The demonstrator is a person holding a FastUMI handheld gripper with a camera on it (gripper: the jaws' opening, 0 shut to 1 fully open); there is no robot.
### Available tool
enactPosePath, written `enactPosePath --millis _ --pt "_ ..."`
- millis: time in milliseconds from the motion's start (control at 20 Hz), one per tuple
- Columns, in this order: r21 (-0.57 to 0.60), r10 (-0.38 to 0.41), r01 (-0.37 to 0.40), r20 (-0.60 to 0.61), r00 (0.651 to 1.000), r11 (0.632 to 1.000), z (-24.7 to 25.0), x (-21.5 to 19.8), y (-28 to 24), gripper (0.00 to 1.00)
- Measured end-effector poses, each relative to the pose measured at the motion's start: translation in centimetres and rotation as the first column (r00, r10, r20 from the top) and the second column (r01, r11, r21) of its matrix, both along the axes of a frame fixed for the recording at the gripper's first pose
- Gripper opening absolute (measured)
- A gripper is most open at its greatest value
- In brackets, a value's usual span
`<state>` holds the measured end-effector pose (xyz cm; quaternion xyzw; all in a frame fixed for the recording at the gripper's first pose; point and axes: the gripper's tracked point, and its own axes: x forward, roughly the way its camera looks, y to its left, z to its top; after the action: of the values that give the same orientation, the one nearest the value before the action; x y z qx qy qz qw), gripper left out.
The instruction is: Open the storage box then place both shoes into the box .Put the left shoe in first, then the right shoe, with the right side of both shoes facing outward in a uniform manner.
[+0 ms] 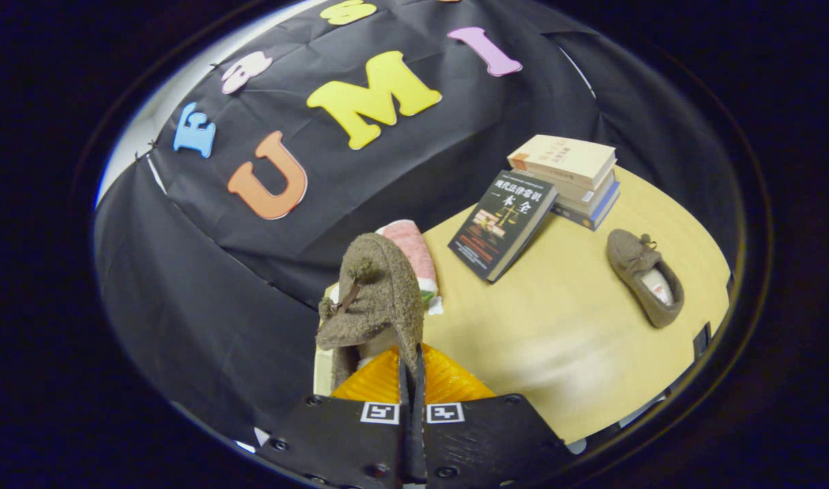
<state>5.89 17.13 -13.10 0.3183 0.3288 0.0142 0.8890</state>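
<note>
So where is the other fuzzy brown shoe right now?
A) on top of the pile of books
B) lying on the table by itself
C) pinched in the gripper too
B: the second shoe lies alone on the table, apart from the books, while the gripper pinches the first shoe.

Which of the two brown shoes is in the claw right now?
The shoe lifted just ahead of the claw, pinched at its rim. The other shoe lies on the table near the books.
</note>
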Motion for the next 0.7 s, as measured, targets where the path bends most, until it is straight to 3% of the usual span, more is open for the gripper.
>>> enactPosePath --millis 300,700 --pt "0.006 0.076 -0.076 -0.022 0.997 0.997 -1.8 -0.2 9.6 0.0" --pt "-0.007 0.103 -0.105 -0.128 0.986 0.994 -7.9 -0.9 15.8 0.0"
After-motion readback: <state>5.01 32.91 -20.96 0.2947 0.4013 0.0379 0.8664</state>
